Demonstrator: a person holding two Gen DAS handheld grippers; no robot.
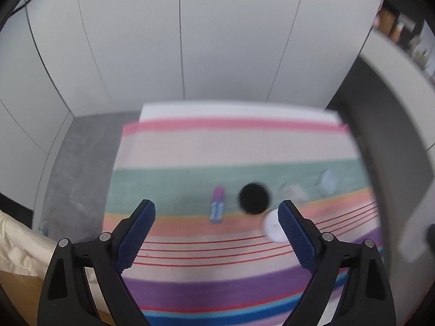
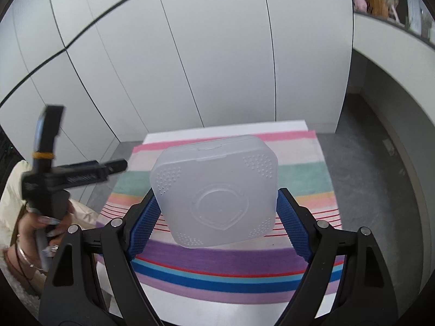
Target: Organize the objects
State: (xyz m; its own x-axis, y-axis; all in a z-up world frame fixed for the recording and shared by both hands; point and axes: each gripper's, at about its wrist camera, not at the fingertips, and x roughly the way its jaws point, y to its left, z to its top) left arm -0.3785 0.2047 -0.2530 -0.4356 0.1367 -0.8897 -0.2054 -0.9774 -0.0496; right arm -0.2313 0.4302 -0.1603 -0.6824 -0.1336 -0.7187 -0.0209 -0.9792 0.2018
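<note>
Blue-padded fingers of the right gripper (image 2: 216, 217) pinch a translucent white plastic case (image 2: 214, 191) by its two sides, holding it tilted above a striped cloth (image 2: 217, 260) that covers the counter (image 2: 217, 301). Seen from the left wrist, the left gripper (image 1: 217, 233) hangs spread wide with nothing between its fingers, above the same cloth. On the cloth lie a small pink and blue tube (image 1: 217, 203), a round black object (image 1: 254, 198) beside it, a white round object (image 1: 272, 225) partly hidden behind the gripper's right finger, and crumpled clear wrapping (image 1: 312, 186) farther right; motion blur hides finer detail. Behind the counter stand white wall panels (image 2: 217, 54). A hand (image 2: 38, 228) with long decorated nails and bracelets grips the left gripper's handle.
</note>
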